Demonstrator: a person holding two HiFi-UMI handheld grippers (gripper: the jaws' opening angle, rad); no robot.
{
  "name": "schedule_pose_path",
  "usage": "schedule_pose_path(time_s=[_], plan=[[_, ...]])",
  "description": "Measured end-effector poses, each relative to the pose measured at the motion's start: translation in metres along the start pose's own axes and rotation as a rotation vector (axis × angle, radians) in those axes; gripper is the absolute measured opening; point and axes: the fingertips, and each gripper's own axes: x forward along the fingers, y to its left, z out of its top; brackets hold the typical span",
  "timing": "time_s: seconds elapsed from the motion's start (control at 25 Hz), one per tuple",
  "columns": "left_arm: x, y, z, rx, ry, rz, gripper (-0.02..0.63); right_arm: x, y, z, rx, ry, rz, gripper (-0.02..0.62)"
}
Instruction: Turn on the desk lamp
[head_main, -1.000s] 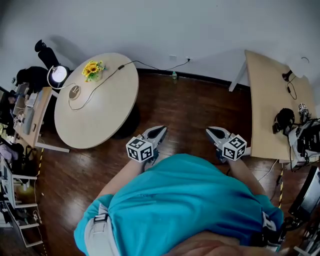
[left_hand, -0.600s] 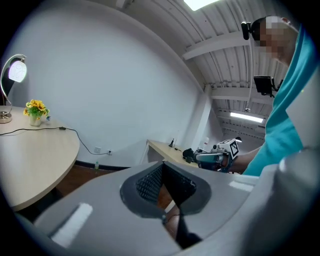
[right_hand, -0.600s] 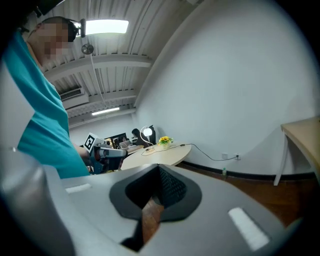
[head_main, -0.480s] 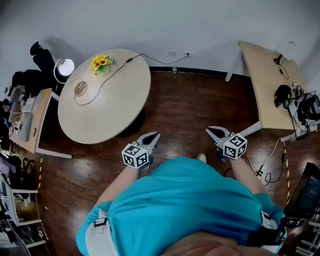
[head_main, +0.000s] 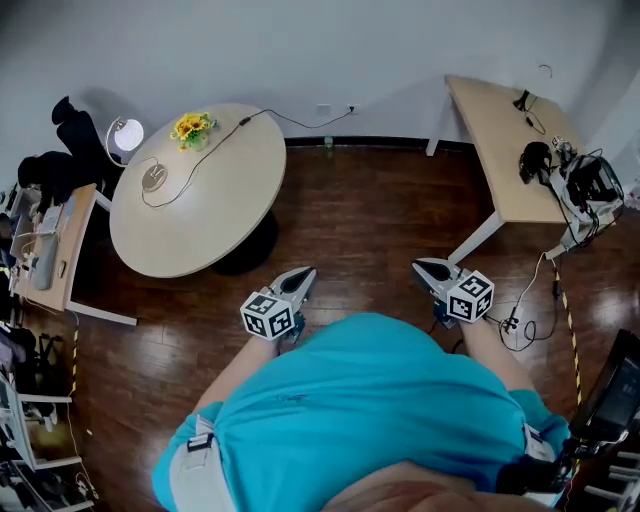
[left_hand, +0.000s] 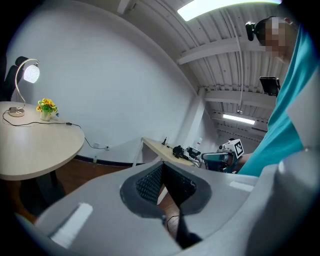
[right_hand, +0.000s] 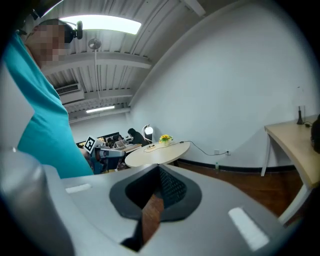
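Note:
The desk lamp (head_main: 128, 135) stands lit at the far left rim of the round table (head_main: 215, 215). Its round base (head_main: 153, 178) trails a cable across the tabletop to a wall socket. Yellow flowers (head_main: 190, 128) stand beside it. In the left gripper view the lamp (left_hand: 31, 74) glows far off at the left. It shows small and distant in the right gripper view, the lamp (right_hand: 148, 131) behind the table. My left gripper (head_main: 300, 275) and right gripper (head_main: 425, 267) are held before my body over the wooden floor. Both are shut on nothing, well short of the table.
A rectangular desk (head_main: 490, 130) with headphones and gear (head_main: 575, 180) stands at the right, with cables (head_main: 525, 320) on the floor by its leg. A cluttered desk (head_main: 50, 240) and a dark-clothed seated person (head_main: 72, 140) are at the far left. A small bottle (head_main: 328, 144) stands by the wall.
The view has swung and drawn back: the right desk slid leftward in frame and the table looks a little farther. Both grippers stay shut, the left one slightly lower. The lamp is lit throughout.

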Motion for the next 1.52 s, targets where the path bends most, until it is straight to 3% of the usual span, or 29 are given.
schedule_pose_path(time_s=[0.16,0.32,0.44,0.6,0.76,0.96,1.16,1.32,1.52], plan=[[-0.002,-0.078,-0.020,0.032,0.007,-0.015,0.020,-0.072,0.029,-0.019,-0.002,-0.025,-0.002,0.002],[-0.004,-0.147,-0.047,0.004,0.000,0.002,0.020,-0.139,0.054,-0.049,0.009,-0.025,0.022,0.002],[-0.007,-0.191,-0.073,-0.021,0.012,0.009,0.020,-0.177,0.062,-0.075,0.032,-0.012,0.024,0.002],[-0.046,-0.233,-0.087,0.011,0.005,0.030,0.020,-0.204,0.097,-0.096,0.041,-0.012,0.046,0.002],[-0.098,-0.250,-0.094,0.024,-0.019,0.043,0.020,-0.207,0.154,-0.091,-0.006,-0.029,0.069,0.002],[-0.189,-0.262,-0.105,0.053,-0.055,-0.005,0.020,-0.184,0.242,-0.113,-0.032,-0.024,0.054,0.002],[-0.291,-0.252,-0.141,0.061,-0.002,-0.028,0.020,-0.132,0.341,-0.155,0.000,-0.003,0.071,0.002],[-0.374,-0.234,-0.156,0.005,0.017,0.000,0.020,-0.097,0.425,-0.178,0.020,0.044,0.114,0.002],[-0.420,-0.238,-0.158,-0.007,-0.009,-0.009,0.020,-0.102,0.471,-0.176,0.017,0.052,0.084,0.002]])
